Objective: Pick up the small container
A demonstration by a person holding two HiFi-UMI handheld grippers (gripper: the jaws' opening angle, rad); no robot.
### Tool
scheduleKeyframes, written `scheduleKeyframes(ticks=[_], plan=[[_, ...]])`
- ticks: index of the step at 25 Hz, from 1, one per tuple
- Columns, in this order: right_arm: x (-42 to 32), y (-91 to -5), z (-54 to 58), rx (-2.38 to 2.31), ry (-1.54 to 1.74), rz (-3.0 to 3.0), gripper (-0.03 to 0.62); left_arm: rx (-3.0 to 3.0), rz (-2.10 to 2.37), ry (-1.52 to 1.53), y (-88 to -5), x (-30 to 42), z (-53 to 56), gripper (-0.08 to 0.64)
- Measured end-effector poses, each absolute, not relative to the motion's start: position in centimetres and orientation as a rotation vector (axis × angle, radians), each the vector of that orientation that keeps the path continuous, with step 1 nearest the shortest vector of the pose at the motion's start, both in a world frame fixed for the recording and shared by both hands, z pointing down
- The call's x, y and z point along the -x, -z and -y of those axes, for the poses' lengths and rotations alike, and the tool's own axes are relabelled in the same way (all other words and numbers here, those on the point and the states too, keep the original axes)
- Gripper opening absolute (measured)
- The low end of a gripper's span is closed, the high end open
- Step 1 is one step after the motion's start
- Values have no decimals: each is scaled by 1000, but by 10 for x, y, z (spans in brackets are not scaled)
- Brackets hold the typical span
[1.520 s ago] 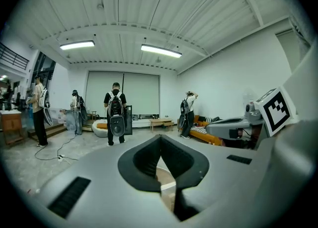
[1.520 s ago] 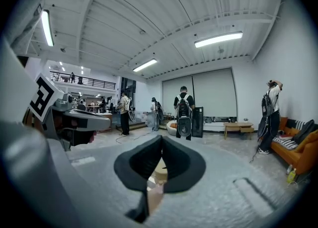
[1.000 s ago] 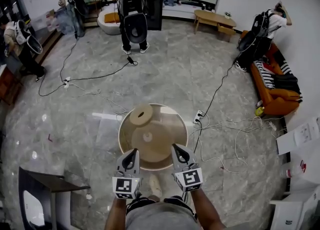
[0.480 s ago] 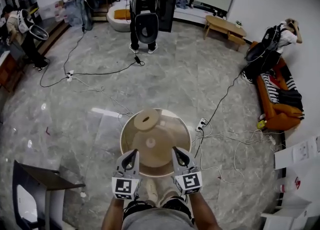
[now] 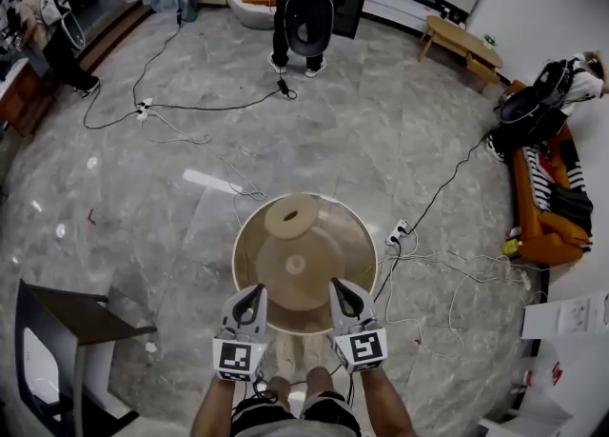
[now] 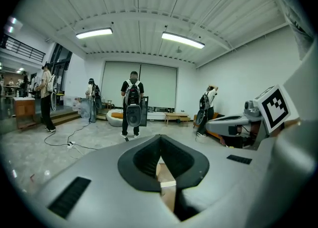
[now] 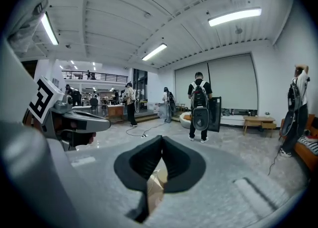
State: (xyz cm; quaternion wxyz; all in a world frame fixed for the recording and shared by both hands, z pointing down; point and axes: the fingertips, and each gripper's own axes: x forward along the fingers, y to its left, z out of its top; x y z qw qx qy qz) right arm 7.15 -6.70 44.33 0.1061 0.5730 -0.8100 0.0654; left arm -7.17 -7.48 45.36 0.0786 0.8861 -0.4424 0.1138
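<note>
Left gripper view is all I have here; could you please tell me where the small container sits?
Observer: In the head view the small container lies on the round table, toward its far left edge.
Operator: Is either gripper touching it?
Observer: No; the left gripper and right gripper hover at the near rim, apart from it.
Operator: Is the right one open?
Observer: Its own view shows the jaws together, gripping nothing.

Each hand carries a grey, wedge-shaped tool: the left gripper (image 5: 254, 290) and the right gripper (image 5: 336, 286) both taper to black-padded tips. At the rear of each sits a white cube (image 5: 239, 359) printed with black square markers. Up close, the smooth grey shells bear black rectangular slots (image 6: 69, 197) flanking the pads
</note>
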Motion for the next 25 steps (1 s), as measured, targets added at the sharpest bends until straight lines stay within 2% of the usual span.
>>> scheduleKeyframes(ticks=[25], plan=[[-37, -702, 150, -1270, -316, 2479, 0, -2356, 1418, -403, -677, 56, 146, 17]])
